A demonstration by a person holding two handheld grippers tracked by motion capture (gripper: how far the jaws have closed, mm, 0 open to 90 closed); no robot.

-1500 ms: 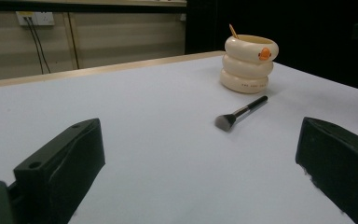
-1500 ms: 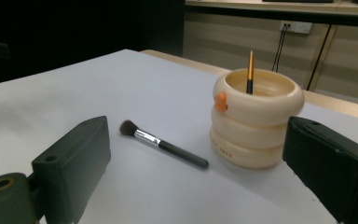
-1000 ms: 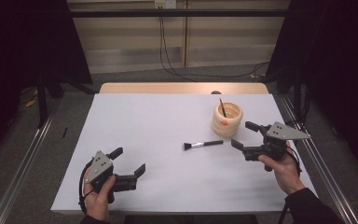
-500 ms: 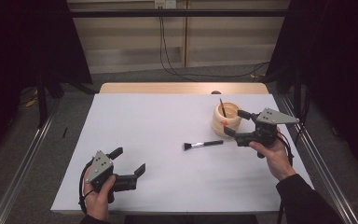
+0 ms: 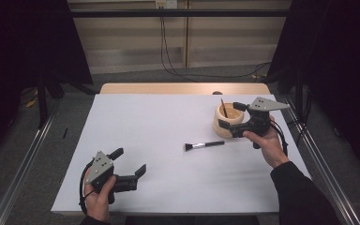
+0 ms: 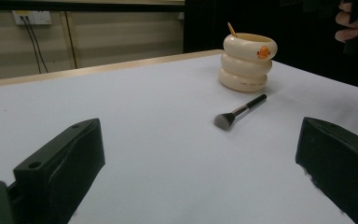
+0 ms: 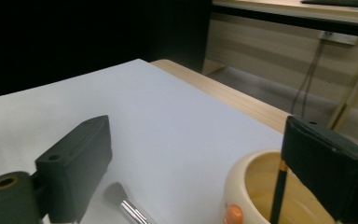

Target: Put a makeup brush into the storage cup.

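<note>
- The left hand-held gripper (image 5: 130, 162) rests low on the white surface (image 5: 159, 126), jaws spread and holding nothing.
- A makeup brush (image 5: 204, 145) lies flat on the surface mid-table, bristles pointing left.
- The right hand-held gripper (image 5: 228, 115), jaws spread, hovers over the cream ringed holder (image 5: 224, 123), which holds a dark stick (image 5: 223, 108).

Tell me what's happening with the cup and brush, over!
Right hand-held gripper open, over cream holder. Left hand-held gripper open, idle near table edge. Makeup brush lying flat, untouched. Nothing in the way.

R tool (image 5: 229, 114) wide over cup (image 5: 227, 120), brush (image 5: 204, 145) nr, L tool (image 5: 130, 161) idle
</note>
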